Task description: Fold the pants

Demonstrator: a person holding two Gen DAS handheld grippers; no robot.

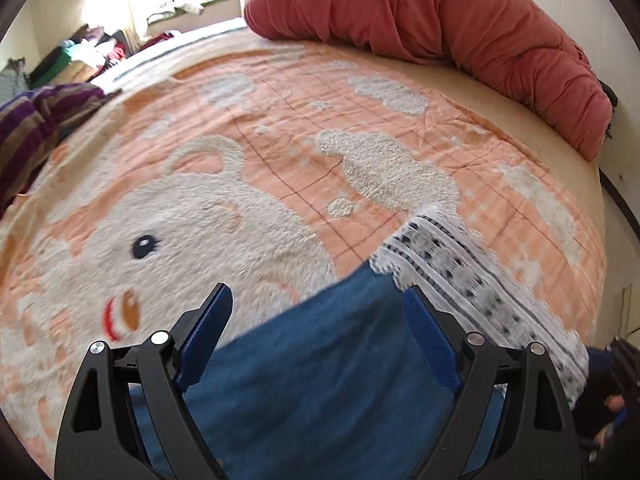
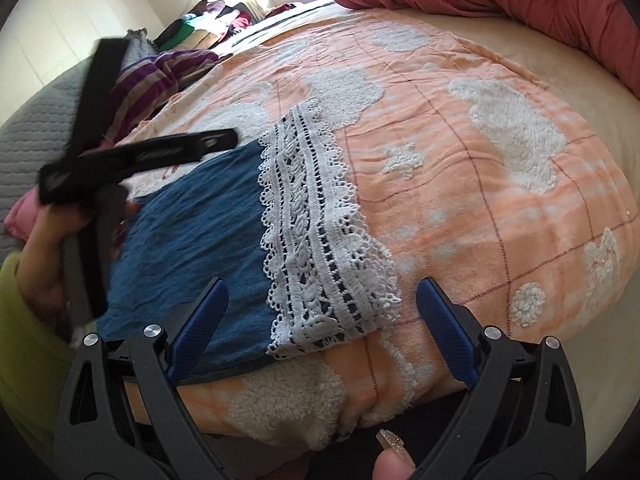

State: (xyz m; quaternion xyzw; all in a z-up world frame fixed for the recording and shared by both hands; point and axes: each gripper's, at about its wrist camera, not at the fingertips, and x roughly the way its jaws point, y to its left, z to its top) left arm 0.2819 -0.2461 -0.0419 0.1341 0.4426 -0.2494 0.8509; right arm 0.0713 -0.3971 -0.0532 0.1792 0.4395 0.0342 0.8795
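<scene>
Lying flat on the peach blanket (image 2: 460, 184) of the bed, the blue pants (image 2: 192, 240) point their white lace cuff (image 2: 320, 248) toward the red bolster (image 1: 440, 12). The left gripper (image 1: 318, 320) hovers over the blue cloth, jaws spread wide and empty. The right gripper (image 2: 322, 312) hangs above the cuff, also wide apart, holding nothing.

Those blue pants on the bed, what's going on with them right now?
A person is working on the blue pants with a handheld gripper in each hand. The pants lie spread on an orange blanket, their white lace hem toward the middle of the bed. The left gripper hangs open above the blue fabric, and the right gripper hangs open near the lace hem by the bed's edge. Neither is gripping the pants, so no fold is under way.
</scene>
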